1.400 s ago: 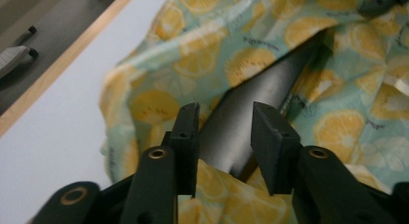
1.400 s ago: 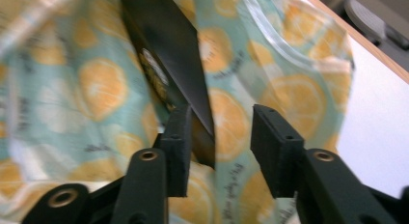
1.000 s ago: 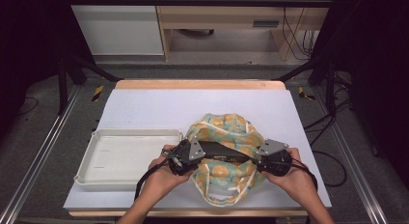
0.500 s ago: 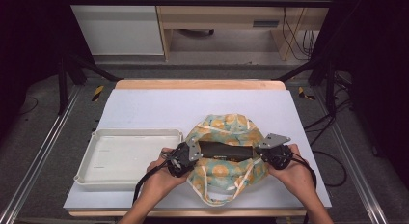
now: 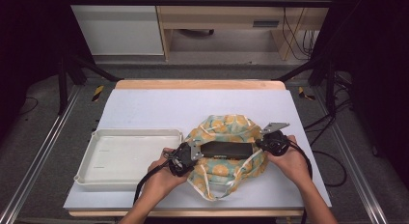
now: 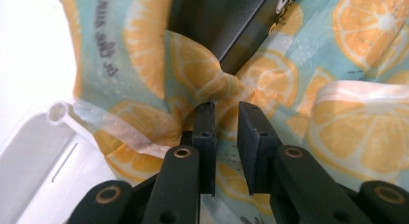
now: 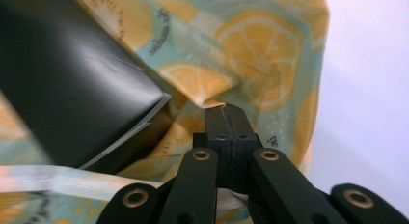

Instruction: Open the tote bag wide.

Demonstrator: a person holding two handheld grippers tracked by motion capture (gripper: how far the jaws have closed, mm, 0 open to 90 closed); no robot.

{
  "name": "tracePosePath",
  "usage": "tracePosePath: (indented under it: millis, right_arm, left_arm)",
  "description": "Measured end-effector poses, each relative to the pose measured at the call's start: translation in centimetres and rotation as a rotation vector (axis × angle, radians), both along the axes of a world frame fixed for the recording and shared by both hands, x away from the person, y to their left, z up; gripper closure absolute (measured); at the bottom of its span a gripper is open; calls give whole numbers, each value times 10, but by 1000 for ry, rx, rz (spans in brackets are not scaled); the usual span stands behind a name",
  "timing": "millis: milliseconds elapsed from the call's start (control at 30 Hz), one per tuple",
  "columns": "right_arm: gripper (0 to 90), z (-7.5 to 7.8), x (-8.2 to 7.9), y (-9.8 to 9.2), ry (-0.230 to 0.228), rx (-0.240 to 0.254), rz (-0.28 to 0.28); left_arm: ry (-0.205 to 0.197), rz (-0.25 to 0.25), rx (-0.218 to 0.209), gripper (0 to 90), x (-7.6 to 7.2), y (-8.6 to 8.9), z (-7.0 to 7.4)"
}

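Note:
A teal cloth bag [image 5: 226, 125] printed with orange slices lies on the white table, its mouth stretched between both grippers. A flat black box [image 5: 226, 149] lies in the mouth. My left gripper [image 5: 193, 154] holds the bag's left rim; its jaws have just been closing, and in the left gripper view they [image 6: 226, 110] stand slightly apart with bunched cloth [image 6: 337, 137] gathered between the tips, the box [image 6: 212, 21] beyond. My right gripper [image 5: 263, 143] grips the right rim. In the right gripper view its jaws [image 7: 225, 110] are pressed together on a cloth fold [image 7: 260, 45], beside the box [image 7: 72, 89].
A shallow white tray [image 5: 96, 175] stands left of the bag, close to my left hand; its corner [image 6: 29, 151] shows in the left gripper view. A pale strap [image 5: 212, 190] of the bag loops toward the table's front edge. Bare table [image 7: 366, 89] lies right of the bag.
My right gripper has moved to the right and a little farther back, with its jaws closed on the rim, pulling the bag's mouth wider. The left hand has barely moved.

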State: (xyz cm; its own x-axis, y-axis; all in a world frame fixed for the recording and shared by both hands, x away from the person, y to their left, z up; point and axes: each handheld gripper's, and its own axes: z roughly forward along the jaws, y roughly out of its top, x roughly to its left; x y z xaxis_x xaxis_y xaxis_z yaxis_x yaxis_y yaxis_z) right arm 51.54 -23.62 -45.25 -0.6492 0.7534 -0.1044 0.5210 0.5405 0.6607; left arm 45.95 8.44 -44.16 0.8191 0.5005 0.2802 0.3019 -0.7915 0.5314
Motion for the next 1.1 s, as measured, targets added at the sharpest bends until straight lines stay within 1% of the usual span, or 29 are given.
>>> tracePosePath:
  millis: [67, 100, 167, 233, 333, 467, 600, 800, 900, 967, 1000, 1033, 1100]
  right_arm:
    - [900, -4, 4, -2, 19, 6, -12]
    - [900, -6, 6, -3, 28, 4, -15]
    - [900, -8, 8, -5, 41, 7, -32]
    - [900, -10, 10, -7, 46, 16, -36]
    - [900, -11, 11, -9, 47, 10, -37]
    - [900, -12, 12, -9, 43, 3, -33]
    - [900, -12, 17, -9, 45, 2, -40]
    - [900, -13, 23, -13, 48, 20, -61]
    - [896, -12, 23, -14, 44, 32, -79]
    - [831, -6, 18, -13, 12, 46, -72]
    - [807, -2, 15, -12, -2, 65, -65]
    - [792, 2, 11, -11, -26, 73, -50]
    - [787, 12, 1, -9, -66, 90, -37]
  left_arm:
    - [9, -1, 5, 790, 0, 0, -1]
    - [12, -3, 12, 806, 0, 0, -2]
    - [17, -6, 14, 829, 1, 0, -3]
    - [27, -10, 28, 860, 1, 0, -3]
    - [36, -12, 35, 899, 0, 0, -3]
    - [44, -18, 62, 900, -1, -1, -3]
    - [53, -23, 73, 900, -3, -1, -4]
    - [73, -31, 102, 900, -6, -1, -7]
    - [75, -33, 93, 900, -8, 0, -7]
    - [67, -34, 72, 900, -9, 0, -3]
    - [62, -36, 66, 900, -10, 0, 0]
    - [56, -37, 57, 900, -11, 0, 3]
    - [40, -42, 51, 900, -13, 0, 10]
